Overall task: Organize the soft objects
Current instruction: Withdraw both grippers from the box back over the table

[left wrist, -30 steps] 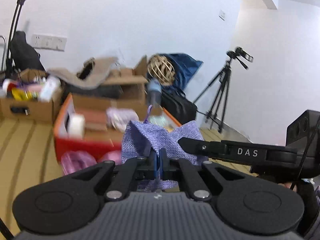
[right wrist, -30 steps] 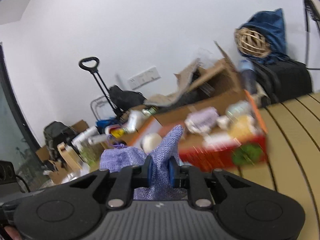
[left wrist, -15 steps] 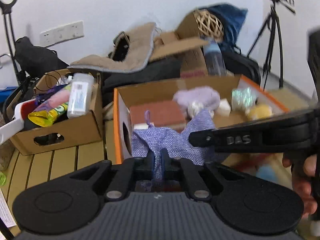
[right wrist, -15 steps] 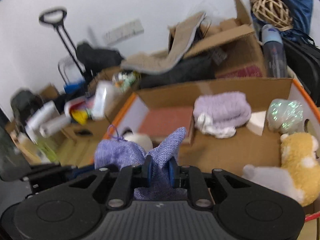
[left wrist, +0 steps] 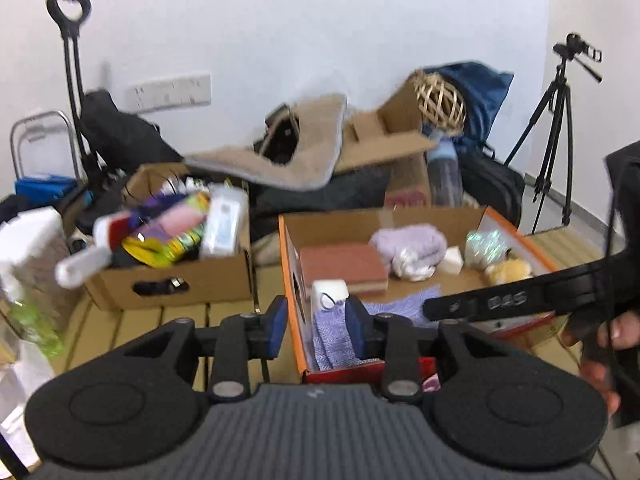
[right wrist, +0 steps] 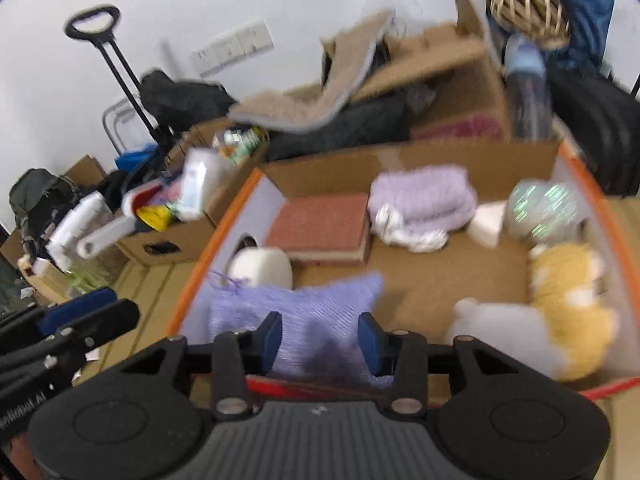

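Note:
A purple woven drawstring pouch (right wrist: 304,308) lies in the front left corner of an orange-rimmed cardboard box (right wrist: 208,264). My right gripper (right wrist: 320,338) hovers over the pouch. Its jaws are opening and the pads are clear of the cloth. In the left wrist view the pouch (left wrist: 334,332) hangs just inside the box wall (left wrist: 289,276). My left gripper (left wrist: 316,330) straddles that wall, its jaws opening, with the pouch loose between them. The box also holds a lilac towel (right wrist: 420,196), a pink pad (right wrist: 320,224), a white roll (right wrist: 264,268) and a yellow plush (right wrist: 568,292).
A second cardboard box (left wrist: 168,284) full of bottles and packets stands left of the orange one. Behind are open cartons, a beige mat (left wrist: 304,160), a wicker ball (left wrist: 440,100), a trolley handle (left wrist: 68,8) and a tripod (left wrist: 556,120). A hand (left wrist: 612,340) holds the right gripper.
Both grippers carried the purple pouch over the orange box while shut on it. Now both sets of jaws have opened and the pouch has dropped into the box's front left corner.

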The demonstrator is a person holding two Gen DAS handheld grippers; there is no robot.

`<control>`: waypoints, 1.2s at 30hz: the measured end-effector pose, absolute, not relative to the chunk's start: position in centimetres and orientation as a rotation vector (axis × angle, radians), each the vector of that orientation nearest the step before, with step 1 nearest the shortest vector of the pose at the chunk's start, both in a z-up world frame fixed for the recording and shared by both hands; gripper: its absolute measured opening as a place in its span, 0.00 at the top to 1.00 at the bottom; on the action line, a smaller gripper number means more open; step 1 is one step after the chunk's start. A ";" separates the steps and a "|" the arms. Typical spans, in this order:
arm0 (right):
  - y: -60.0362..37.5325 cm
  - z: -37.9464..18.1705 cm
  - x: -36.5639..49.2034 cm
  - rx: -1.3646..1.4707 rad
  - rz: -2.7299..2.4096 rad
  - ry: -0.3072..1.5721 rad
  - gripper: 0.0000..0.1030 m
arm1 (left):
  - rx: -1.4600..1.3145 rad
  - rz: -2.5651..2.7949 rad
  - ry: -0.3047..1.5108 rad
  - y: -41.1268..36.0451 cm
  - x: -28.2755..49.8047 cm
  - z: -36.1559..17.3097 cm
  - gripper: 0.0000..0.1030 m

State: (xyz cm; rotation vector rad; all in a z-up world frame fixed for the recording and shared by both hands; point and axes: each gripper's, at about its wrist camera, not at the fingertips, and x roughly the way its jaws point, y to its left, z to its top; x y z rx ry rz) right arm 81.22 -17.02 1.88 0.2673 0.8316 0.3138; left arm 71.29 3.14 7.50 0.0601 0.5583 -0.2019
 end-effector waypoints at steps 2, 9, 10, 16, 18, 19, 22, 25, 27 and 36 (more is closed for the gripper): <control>-18.1 4.2 79.3 0.254 0.301 0.785 0.49 | 0.073 -0.203 0.534 3.0 69.5 9.1 0.68; -21.5 11.6 70.9 0.171 0.283 0.629 0.40 | 0.084 -0.212 0.460 2.4 61.1 13.2 0.63; -21.9 12.3 69.4 0.159 0.283 0.605 0.39 | 0.084 -0.211 0.448 2.3 59.6 13.4 0.62; -23.9 14.2 59.9 0.110 0.327 0.469 0.25 | 0.089 -0.208 0.410 1.8 50.8 12.0 0.57; -24.1 14.1 56.3 0.080 0.340 0.432 0.25 | 0.072 -0.212 0.393 1.9 47.4 11.1 0.54; -24.1 14.0 54.8 0.066 0.343 0.421 0.25 | 0.054 -0.209 0.385 2.0 45.7 10.7 0.53; -24.0 13.0 49.7 0.024 0.356 0.371 0.22 | 0.004 -0.206 0.365 2.5 41.3 9.4 0.47; -23.9 11.5 45.0 0.017 0.358 0.337 0.15 | -0.012 -0.171 0.338 2.6 37.1 8.3 0.39; -24.1 10.1 42.5 0.031 0.349 0.328 0.14 | -0.009 -0.163 0.333 2.4 35.0 7.6 0.34; -25.3 2.6 37.5 0.139 0.256 0.400 0.14 | 0.005 -0.175 0.347 0.7 33.3 4.2 0.28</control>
